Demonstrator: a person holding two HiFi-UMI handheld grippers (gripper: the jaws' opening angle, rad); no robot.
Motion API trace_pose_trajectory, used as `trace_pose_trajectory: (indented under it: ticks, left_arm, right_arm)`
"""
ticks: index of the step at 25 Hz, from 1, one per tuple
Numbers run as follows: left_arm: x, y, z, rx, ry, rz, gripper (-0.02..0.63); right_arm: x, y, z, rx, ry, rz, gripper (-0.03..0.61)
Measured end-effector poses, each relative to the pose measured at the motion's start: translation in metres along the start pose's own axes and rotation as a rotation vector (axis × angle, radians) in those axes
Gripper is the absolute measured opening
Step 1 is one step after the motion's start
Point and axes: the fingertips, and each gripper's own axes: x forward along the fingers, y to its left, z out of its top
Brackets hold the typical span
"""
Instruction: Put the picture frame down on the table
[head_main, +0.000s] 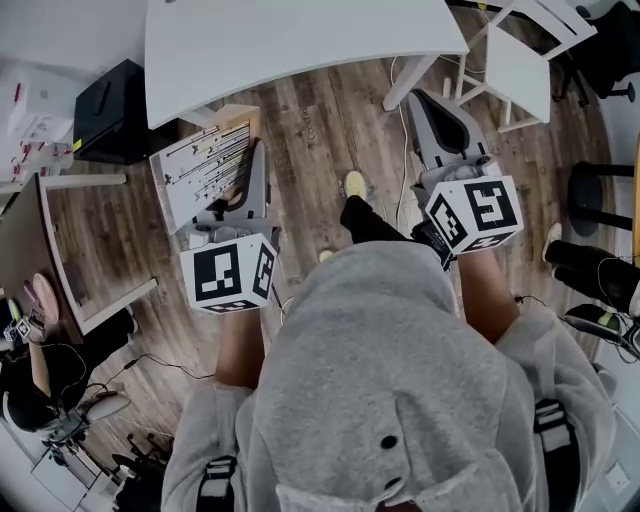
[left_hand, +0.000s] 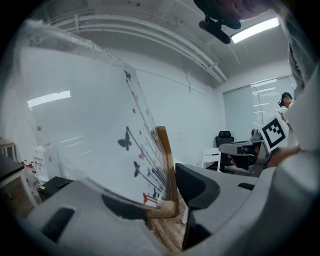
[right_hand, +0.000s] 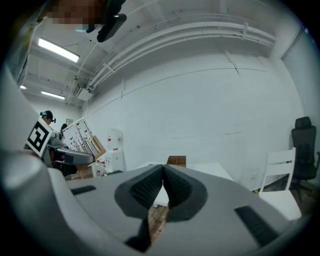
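The picture frame, a white print of dark stems and butterflies with a wooden edge, is held tilted in the air over the wood floor, short of the white table. My left gripper is shut on its lower edge. In the left gripper view the frame fills the space between the jaws, and its wooden corner sits at my left gripper. My right gripper hangs to the right, shut and empty. Its pads touch each other in the right gripper view, where the frame shows at the far left.
A black box lies left of the table and a white chair stands at the right. A wood-topped side table is at my left, with a person beside it. Round black stools stand at the far right.
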Motion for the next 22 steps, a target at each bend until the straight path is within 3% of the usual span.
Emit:
trace_pose_trajectory:
  ticks: [8, 22]
  left_arm:
    - [0.062, -0.001, 0.004, 0.003, 0.041, 0.022, 0.195]
    - [0.111, 0.016, 0.020, 0.019, 0.065, 0.107, 0.195]
  right_arm:
    - [0.053, -0.036, 0.000, 0.019, 0.018, 0.051, 0.028]
    - [0.116, -0.063, 0.016, 0.077, -0.002, 0.115, 0.028]
